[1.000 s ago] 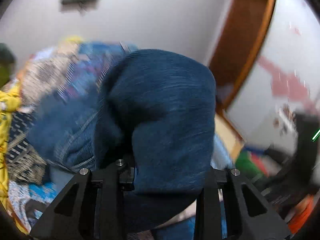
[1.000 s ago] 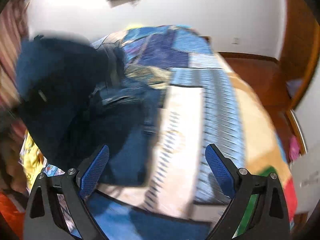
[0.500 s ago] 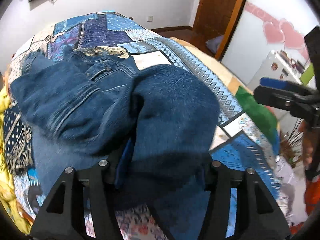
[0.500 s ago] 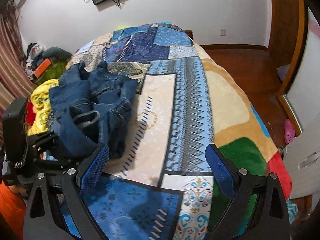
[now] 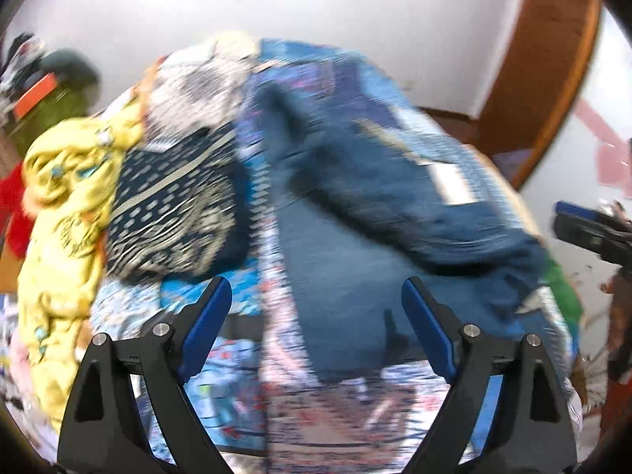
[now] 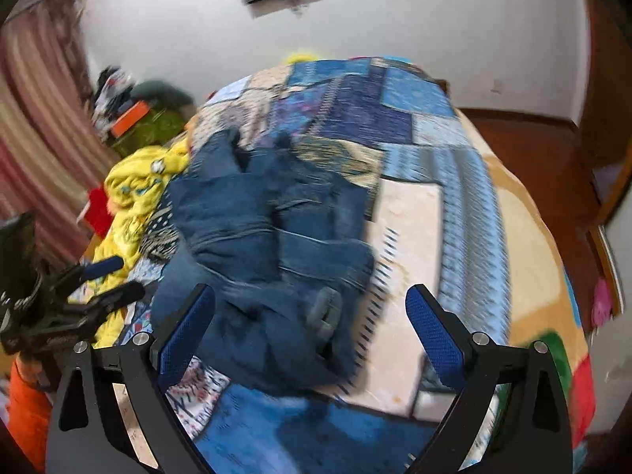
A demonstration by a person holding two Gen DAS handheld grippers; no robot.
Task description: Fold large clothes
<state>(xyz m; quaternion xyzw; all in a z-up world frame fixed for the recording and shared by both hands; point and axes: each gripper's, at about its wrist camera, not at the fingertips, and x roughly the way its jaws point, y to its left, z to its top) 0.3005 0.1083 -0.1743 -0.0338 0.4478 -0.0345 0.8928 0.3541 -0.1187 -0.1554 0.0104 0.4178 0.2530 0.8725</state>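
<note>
A pair of blue jeans [image 5: 379, 213] lies bunched on the patterned bedspread [image 5: 324, 407], also seen as a heap of jeans [image 6: 268, 245] in the right wrist view. My left gripper [image 5: 316, 316] hovers over the near end of the denim, its jaws opening wide with nothing pressed between the blue pads [image 5: 205, 324]. My right gripper [image 6: 310, 324] stands open above the front of the heap, holding nothing. The left gripper [image 6: 106, 280] appears at the left edge of the right wrist view, and the right gripper [image 5: 584, 229] at the right edge of the left wrist view.
A yellow garment [image 5: 67, 213] and a dark patterned cloth [image 5: 177, 205] lie at the bed's left side. Red fabric [image 6: 98, 209] and a cluttered green pile [image 6: 154, 114] sit beyond. A wooden door frame [image 5: 553, 71] and floor [image 6: 525, 138] are on the right.
My left gripper has let go of the jeans and opened wide; the denim dropped onto the bed. The view swung left. My right gripper stayed open.
</note>
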